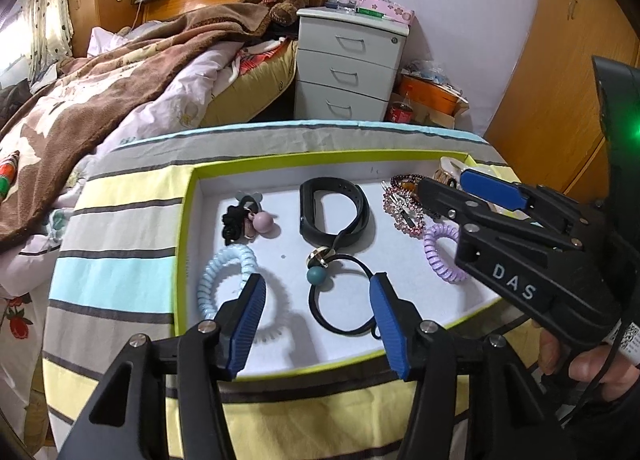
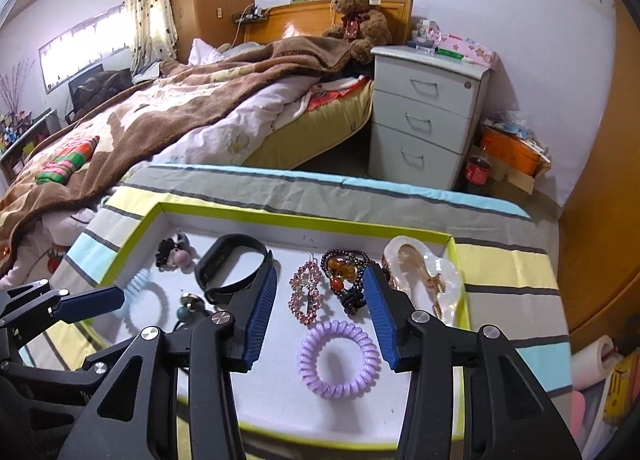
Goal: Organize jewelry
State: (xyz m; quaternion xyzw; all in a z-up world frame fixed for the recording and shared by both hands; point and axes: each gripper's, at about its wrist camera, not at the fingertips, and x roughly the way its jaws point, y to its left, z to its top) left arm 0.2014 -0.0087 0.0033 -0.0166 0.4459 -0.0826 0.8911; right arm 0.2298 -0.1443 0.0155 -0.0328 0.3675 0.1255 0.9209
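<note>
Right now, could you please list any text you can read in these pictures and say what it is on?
"DAS": white letters on the black body of the right tool.
Tag on the teddy bear: too small to read.
Label on the red bottle: too blurred to read.
</note>
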